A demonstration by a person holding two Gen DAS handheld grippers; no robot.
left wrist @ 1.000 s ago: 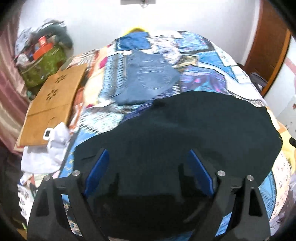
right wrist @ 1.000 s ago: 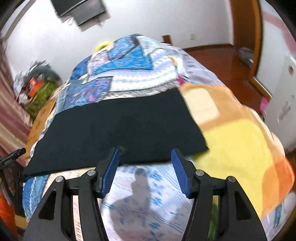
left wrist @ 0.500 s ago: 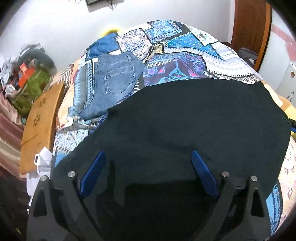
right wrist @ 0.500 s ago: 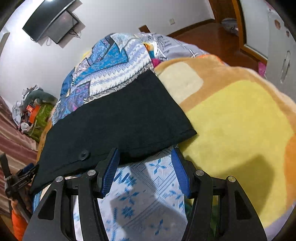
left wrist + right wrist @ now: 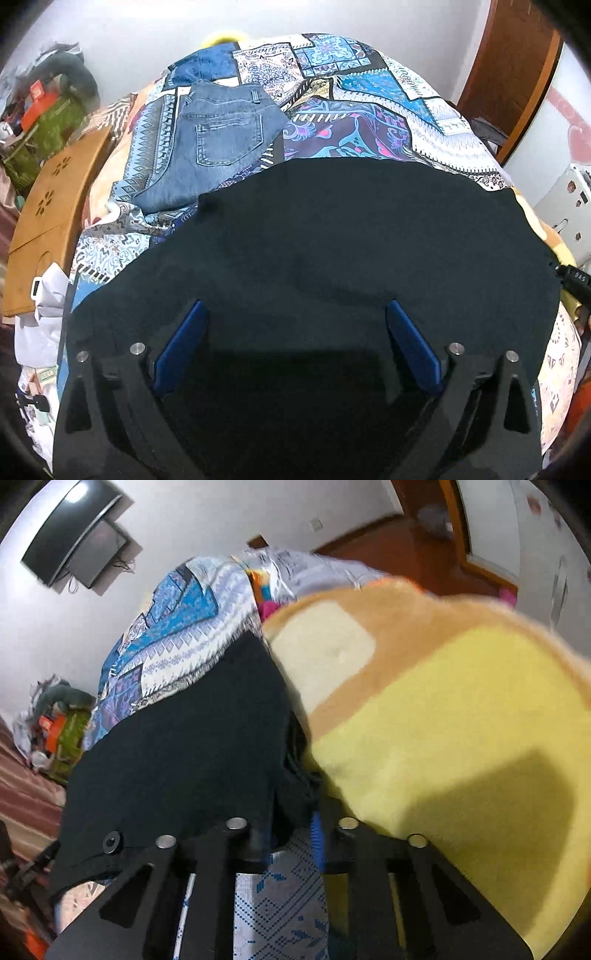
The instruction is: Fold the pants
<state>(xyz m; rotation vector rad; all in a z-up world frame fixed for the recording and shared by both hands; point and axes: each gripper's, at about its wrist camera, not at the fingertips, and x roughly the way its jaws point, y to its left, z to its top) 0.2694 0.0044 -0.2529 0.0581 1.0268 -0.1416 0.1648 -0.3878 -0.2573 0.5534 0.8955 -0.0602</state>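
Note:
Black pants (image 5: 332, 240) lie flat across the patterned bedspread (image 5: 354, 122). My left gripper (image 5: 295, 332) is open, low over the near part of the pants, with its blue pads (image 5: 181, 347) spread wide. In the right wrist view the same black pants (image 5: 177, 746) show a button (image 5: 112, 841) near the waist. My right gripper (image 5: 291, 830) is shut on the near corner of the pants, next to a yellow blanket (image 5: 461, 738).
Folded blue jeans (image 5: 218, 136) lie on the bed beyond the black pants. A wooden lap desk (image 5: 51, 206) rests at the bed's left edge, with clutter (image 5: 40, 110) behind. A TV (image 5: 74, 535) hangs on the wall. A wooden door (image 5: 513, 74) stands at right.
My right gripper moved forward to the pants corner and shut on it. My left gripper stayed open over the pants and shifted slightly.

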